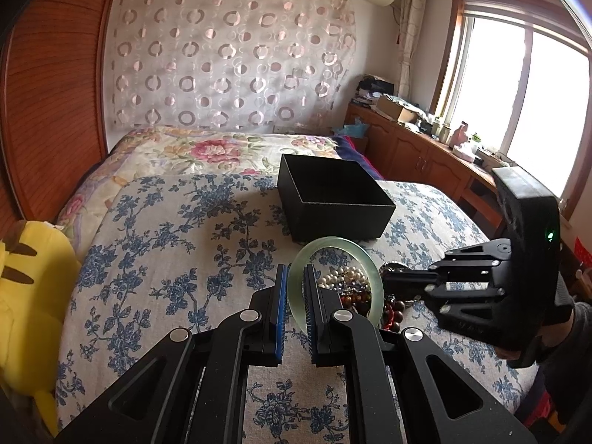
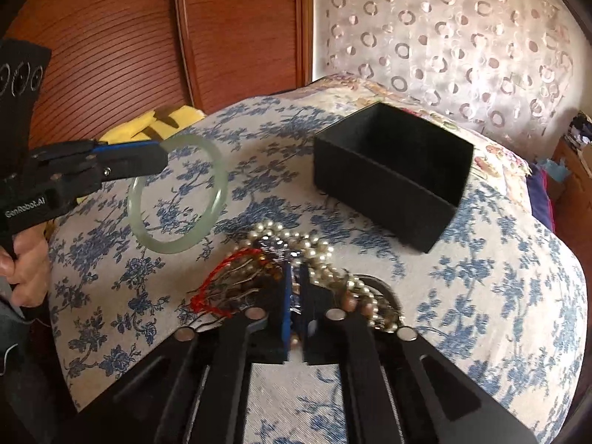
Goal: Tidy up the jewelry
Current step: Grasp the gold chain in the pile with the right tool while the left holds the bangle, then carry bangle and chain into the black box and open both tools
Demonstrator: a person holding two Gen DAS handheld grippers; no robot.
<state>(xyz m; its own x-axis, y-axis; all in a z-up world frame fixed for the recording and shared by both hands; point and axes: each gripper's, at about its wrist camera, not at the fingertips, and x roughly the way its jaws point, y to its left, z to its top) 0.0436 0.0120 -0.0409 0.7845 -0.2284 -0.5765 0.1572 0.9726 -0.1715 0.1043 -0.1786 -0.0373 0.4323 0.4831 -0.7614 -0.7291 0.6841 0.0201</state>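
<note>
A pale green bangle (image 1: 301, 285) is pinched in the left gripper (image 1: 296, 277), raised over the bedspread (image 1: 166, 229). The right gripper (image 2: 296, 296) has closed on the jewelry pile (image 2: 296, 251); black box (image 1: 333, 199) at 12 o'clock.

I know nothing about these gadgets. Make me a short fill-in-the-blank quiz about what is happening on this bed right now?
1. The left gripper has its jaws closed on a pale green ____.
2. The black box on the bedspread has no lid and looks ____ inside.
3. The right gripper is pinching into a tangled pile of jewelry that includes a string of white ____.

Missing words: bangle; empty; pearls
</note>
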